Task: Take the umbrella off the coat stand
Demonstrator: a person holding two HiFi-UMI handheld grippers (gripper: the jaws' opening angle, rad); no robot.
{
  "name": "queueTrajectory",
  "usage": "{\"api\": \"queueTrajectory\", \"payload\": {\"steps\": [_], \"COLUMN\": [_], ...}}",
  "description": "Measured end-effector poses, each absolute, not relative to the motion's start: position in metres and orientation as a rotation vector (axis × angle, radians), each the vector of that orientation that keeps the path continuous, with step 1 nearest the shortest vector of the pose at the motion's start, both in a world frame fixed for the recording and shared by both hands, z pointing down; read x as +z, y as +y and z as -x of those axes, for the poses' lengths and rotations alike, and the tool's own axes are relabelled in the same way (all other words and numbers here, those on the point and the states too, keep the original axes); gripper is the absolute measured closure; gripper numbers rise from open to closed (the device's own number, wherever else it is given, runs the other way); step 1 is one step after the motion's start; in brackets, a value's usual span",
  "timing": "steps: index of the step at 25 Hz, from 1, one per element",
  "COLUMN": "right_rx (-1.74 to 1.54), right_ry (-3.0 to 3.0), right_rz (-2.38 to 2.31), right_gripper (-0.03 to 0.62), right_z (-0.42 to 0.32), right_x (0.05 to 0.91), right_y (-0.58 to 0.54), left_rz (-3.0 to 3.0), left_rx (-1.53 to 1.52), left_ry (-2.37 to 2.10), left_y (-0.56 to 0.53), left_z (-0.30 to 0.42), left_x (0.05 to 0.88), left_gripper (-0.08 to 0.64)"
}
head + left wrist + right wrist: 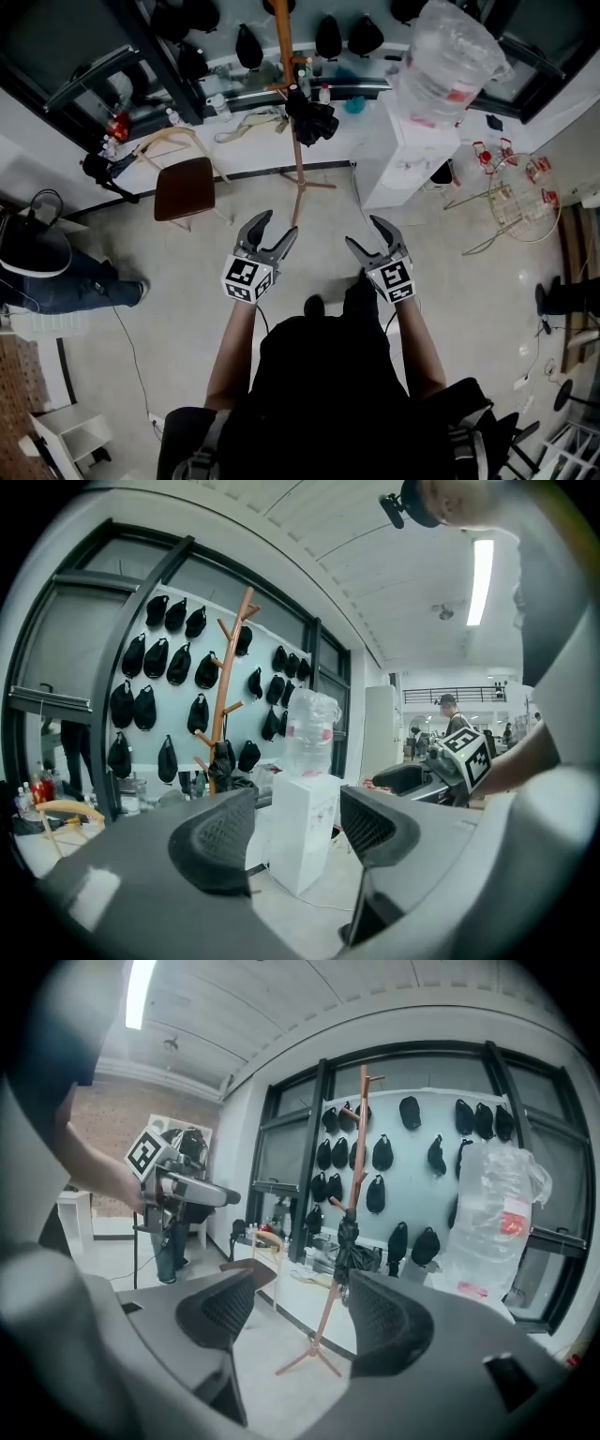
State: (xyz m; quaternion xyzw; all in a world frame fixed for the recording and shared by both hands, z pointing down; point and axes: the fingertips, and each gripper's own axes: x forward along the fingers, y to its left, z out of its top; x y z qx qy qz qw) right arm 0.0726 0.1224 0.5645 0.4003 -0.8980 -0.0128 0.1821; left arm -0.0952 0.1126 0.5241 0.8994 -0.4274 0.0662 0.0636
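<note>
Umbrella (311, 121) on coat stand (299, 161), floor (320, 223) before it

No legible text or number is shown; the red label (457, 95) on the water bottle (436, 52) is too blurred to be read.

The coat stand (300, 164) is smooth reddish-brown wood, and the umbrella (312, 122) is matt black cloth. The left claw (277, 225) and right claw (363, 231) look like matt dark grey plastic, their pads (220, 841) finely meshed. The water bottle (441, 66) is clear glossy plastic, the dispenser (398, 164) smooth white. The floor (187, 281) is pale and smooth.
</note>
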Motion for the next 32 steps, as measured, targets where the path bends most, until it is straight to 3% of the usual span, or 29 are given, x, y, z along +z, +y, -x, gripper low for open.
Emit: {"api": "queueTrajectory", "payload": {"steps": [7,32], "right_rx": [-0.030,-0.014], "right_ry": [-2.535,-2.592], "right_rz": [-1.119,-0.961], "right_gripper": [0.250,0.253], "right_z": [-0.075,-0.087], "right_x": [0.566,0.569], "right_y": [0.126,0.058], "left_rz": [-2.725,-2.624], "left_rx": [0.216,0.280], "left_ry": [-1.287,-1.396], "left_y": [0.116,0.071], "left_z": [0.090,0.070], "left_x": [0.524,0.526], "left_gripper": [0.245,0.241]}}
